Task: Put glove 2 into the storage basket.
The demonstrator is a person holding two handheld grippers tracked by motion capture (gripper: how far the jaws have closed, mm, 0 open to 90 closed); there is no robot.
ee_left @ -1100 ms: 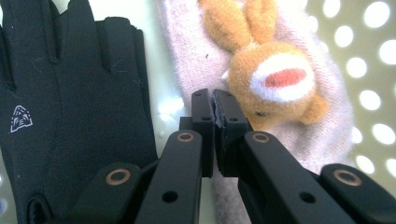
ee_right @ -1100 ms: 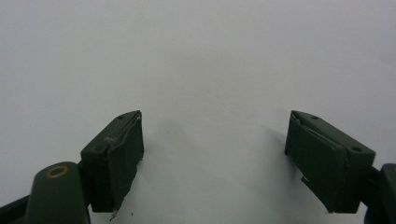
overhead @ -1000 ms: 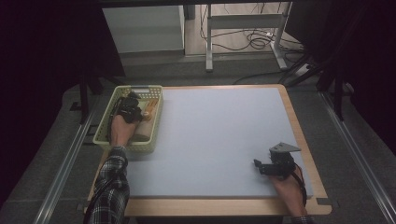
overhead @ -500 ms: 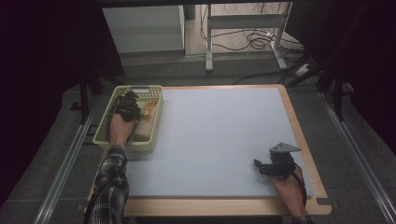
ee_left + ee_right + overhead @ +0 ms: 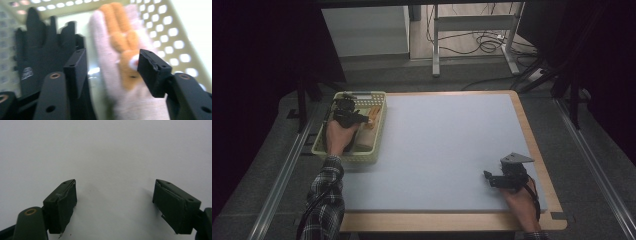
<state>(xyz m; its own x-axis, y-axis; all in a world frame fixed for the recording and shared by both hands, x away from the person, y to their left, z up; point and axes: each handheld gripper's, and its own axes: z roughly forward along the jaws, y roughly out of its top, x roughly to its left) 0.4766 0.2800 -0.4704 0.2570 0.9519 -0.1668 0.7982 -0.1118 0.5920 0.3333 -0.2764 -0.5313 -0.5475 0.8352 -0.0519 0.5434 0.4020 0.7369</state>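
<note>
- your left gripper (image 5: 346, 111) sits far left, jaws just opened, pads pressing nothing.
- your right gripper (image 5: 490, 179) rests near right, jaws spread wide.

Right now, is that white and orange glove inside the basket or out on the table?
Inside. The white and orange glove lies flat on the floor of the yellow basket, beside a black glove, its perforated walls around both.

Basket (image 5: 324, 150): pale yellow, perforated walls. Glove (image 5: 120, 75): white knit, orange-coated palm and fingers. Second glove (image 5: 40, 57): black, small white print. Worktop (image 5: 447, 145): pale grey-blue mat, light wood edge. Sleeve (image 5: 324, 200): black-and-white plaid. Both claws (image 5: 112, 70) (image 5: 113, 205): black.
</note>
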